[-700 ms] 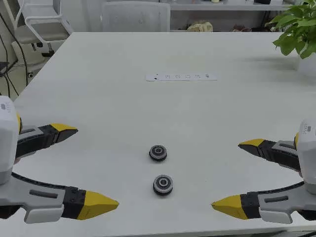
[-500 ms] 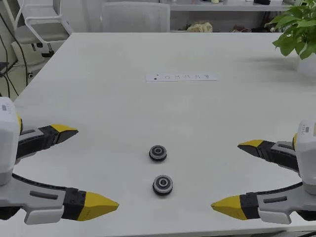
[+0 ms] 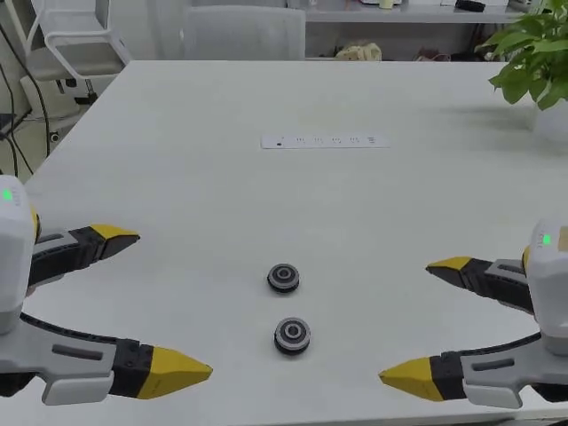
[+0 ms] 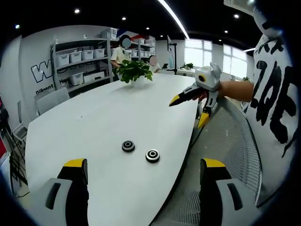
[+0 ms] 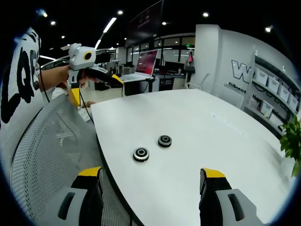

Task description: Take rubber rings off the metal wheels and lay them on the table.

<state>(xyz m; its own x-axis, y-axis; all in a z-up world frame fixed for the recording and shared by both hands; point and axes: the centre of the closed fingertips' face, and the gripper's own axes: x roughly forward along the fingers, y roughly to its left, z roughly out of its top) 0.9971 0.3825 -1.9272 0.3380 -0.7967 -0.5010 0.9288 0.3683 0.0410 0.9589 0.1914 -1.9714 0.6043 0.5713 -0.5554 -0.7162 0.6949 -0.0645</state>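
Observation:
Two small metal wheels with black rubber rings lie flat on the white table point(image 3: 222, 177): the farther wheel point(image 3: 283, 278) and the nearer wheel point(image 3: 292, 335) close to the front edge. The same pair appears in the left gripper view as the farther wheel point(image 4: 128, 146) and nearer wheel point(image 4: 152, 156), and in the right gripper view as the farther wheel point(image 5: 164, 141) and nearer wheel point(image 5: 140, 154). My left gripper point(image 3: 155, 302) is open at the left, well apart from the wheels. My right gripper point(image 3: 426, 321) is open at the right, also apart from them. Both hold nothing.
A white power strip point(image 3: 325, 141) lies flat mid-table beyond the wheels. A potted plant point(image 3: 537, 53) stands at the far right corner. Chairs point(image 3: 244, 31) stand behind the far edge. The front table edge runs just under both grippers.
The head view has shifted slightly; the wheels and both grippers keep their places. Green lights now show on both gripper bodies.

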